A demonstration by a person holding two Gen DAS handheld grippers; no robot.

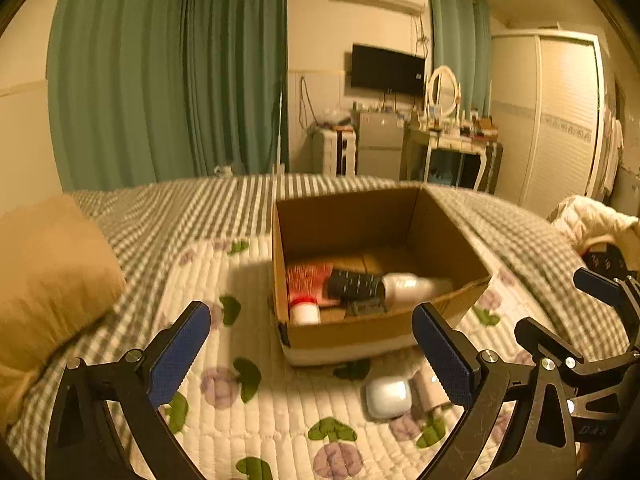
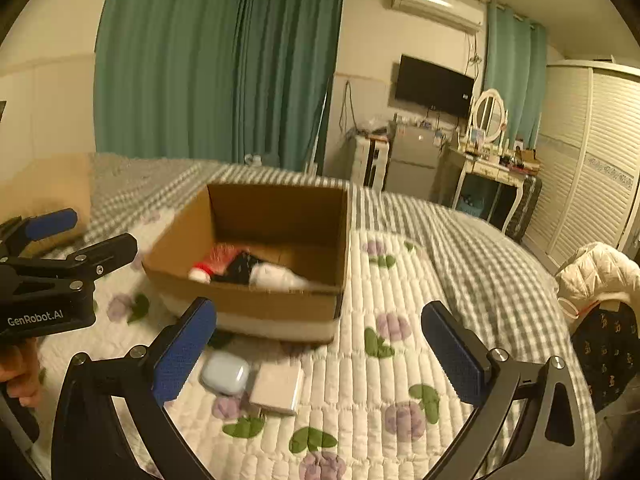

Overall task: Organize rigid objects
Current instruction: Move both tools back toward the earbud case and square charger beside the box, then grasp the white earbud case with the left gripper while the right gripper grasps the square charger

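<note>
On a bed's white quilted floral cover (image 2: 360,392), an open brown cardboard box (image 1: 360,328) holds a red-and-white bottle (image 1: 306,292), a black item (image 1: 354,284) and a white bottle (image 1: 412,286). Just beside its near wall lie a pale rounded earbud case (image 2: 225,373) and a white square charger (image 2: 277,389), touching. Left gripper (image 1: 312,360) and right gripper (image 2: 320,360) hover with jaws spread wide, empty.

Brown cardboard box (image 1: 384,332); red-white bottle (image 1: 306,292) inside. White quilt (image 2: 360,392), purple flowers, green leaves. Grey-white checked blanket (image 1: 180,208). Teal curtains (image 2: 216,60). Blue gripper pads (image 2: 182,350).
</note>
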